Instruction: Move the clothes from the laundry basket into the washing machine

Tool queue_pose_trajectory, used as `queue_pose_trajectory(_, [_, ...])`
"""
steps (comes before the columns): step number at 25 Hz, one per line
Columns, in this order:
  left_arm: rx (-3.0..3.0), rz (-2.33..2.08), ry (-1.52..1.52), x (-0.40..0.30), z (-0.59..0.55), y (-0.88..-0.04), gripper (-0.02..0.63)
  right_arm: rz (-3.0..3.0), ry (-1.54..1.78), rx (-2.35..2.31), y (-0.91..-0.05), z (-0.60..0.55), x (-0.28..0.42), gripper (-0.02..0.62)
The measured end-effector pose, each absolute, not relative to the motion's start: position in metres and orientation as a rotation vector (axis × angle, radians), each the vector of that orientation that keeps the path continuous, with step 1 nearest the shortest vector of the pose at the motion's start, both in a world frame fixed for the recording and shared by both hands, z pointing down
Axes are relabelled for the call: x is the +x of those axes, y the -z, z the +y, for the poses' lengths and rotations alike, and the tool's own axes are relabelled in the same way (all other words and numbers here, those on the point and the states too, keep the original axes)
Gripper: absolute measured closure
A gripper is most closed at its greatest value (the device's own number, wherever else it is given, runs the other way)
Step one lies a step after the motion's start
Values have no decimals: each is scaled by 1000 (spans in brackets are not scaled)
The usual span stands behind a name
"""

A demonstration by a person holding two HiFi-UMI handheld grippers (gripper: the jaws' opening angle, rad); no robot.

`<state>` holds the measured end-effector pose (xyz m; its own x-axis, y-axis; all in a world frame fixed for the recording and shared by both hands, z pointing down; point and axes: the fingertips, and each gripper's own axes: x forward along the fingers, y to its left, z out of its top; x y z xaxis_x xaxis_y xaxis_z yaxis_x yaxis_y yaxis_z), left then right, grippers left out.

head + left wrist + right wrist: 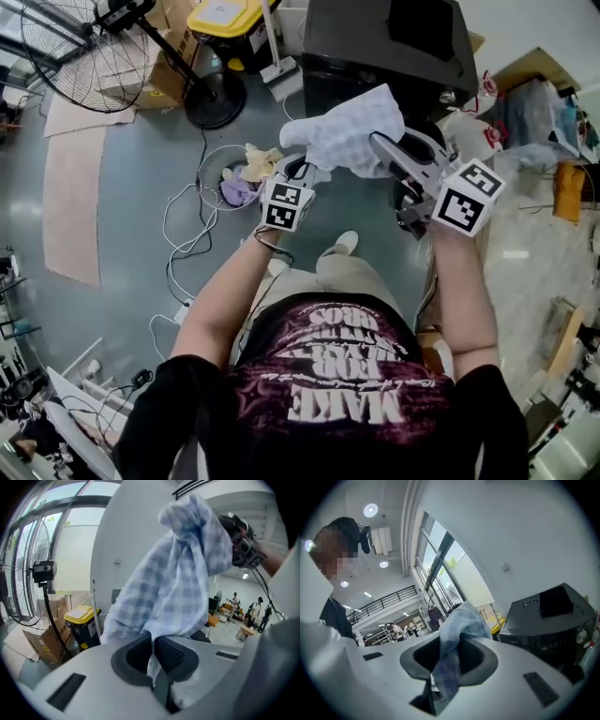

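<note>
Laundry basket (208, 161): on the floor at 10 o'clock from the person's hands, with 2 or 3 crumpled clothes (246, 173) left in it.
Left gripper (298, 171): its jaws are closed tight in the left gripper view (153, 652), pinching the lower edge of the checked cloth (180, 569).
Checked cloth: off the floor and out of the basket, bunched between the 2 grippers at 12 o'clock from the person's chest (349, 131), just in front of the machine.
Right gripper (380, 145): its jaws are drawn in on a thicker fold of the same cloth, which runs down through them in the right gripper view (449, 660).
Washing machine (384, 42): a dark box at 1 o'clock from the hands, close behind the cloth, with its top panel showing in the right gripper view (553, 616).
Step in hand: carrying 1 garment from basket to machine, held with both tools.
Next move: I judge the cloth must be brought over the machine's opening and both grips let go together, so no corner drags back out.
Hard to make out: the opening or door of the machine shows in no view, and it may be on the front face below the cloth. The basket's far side is cut off by the left tool. How many garments are left is unclear.
</note>
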<state>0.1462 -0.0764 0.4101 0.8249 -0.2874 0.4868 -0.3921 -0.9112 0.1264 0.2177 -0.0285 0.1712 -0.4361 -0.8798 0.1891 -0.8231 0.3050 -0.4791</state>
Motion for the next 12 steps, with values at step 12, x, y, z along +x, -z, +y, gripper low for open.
queue_pose_trajectory(12, [2701, -458, -272, 189, -100, -319, 592, 2662, 797, -2027, -284, -12, 265, 495])
